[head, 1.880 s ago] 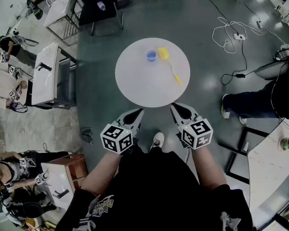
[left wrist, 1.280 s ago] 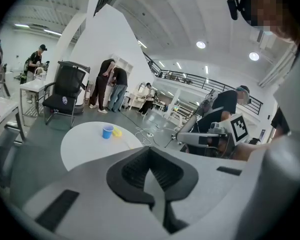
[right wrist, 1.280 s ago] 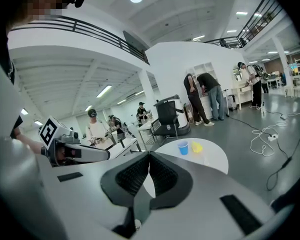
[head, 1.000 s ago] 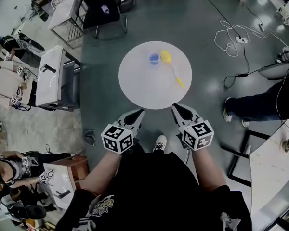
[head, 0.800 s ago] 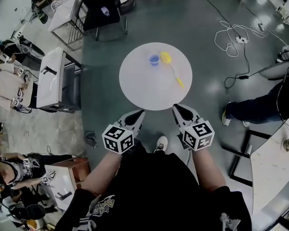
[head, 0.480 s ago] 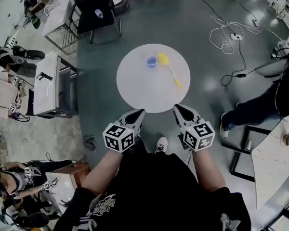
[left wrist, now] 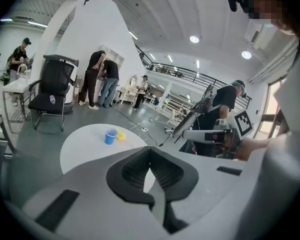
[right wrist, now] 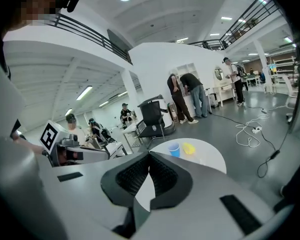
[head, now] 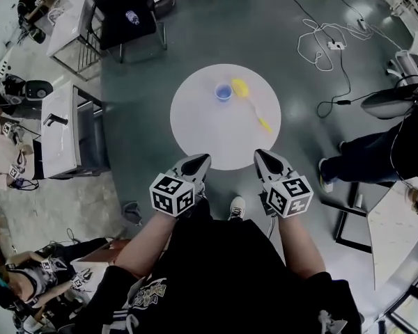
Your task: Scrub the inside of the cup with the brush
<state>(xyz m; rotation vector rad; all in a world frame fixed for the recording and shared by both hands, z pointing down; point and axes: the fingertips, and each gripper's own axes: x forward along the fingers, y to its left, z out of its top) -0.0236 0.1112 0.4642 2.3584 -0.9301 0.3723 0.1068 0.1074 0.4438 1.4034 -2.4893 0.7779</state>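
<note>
L tongs (head: pixel 203 158), R tongs (head: pixel 259 154) closed at table (head: pixel 216 129) edge, cup (head: pixel 223 92) far

Near half of the round counter (head: pixel 216 134) is bare, so the left claw (head: pixel 198 163) and right claw (head: pixel 262 160) get a straight lane over its front edge. Only stuff in the way: blue cup (head: pixel 223 92) and yellow brush (head: pixel 240 89), side by side near the far edge.

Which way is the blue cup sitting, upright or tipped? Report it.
Upright. The blue cup stands on its base on the round table, open rim facing up, beside the yellow brush.
</note>
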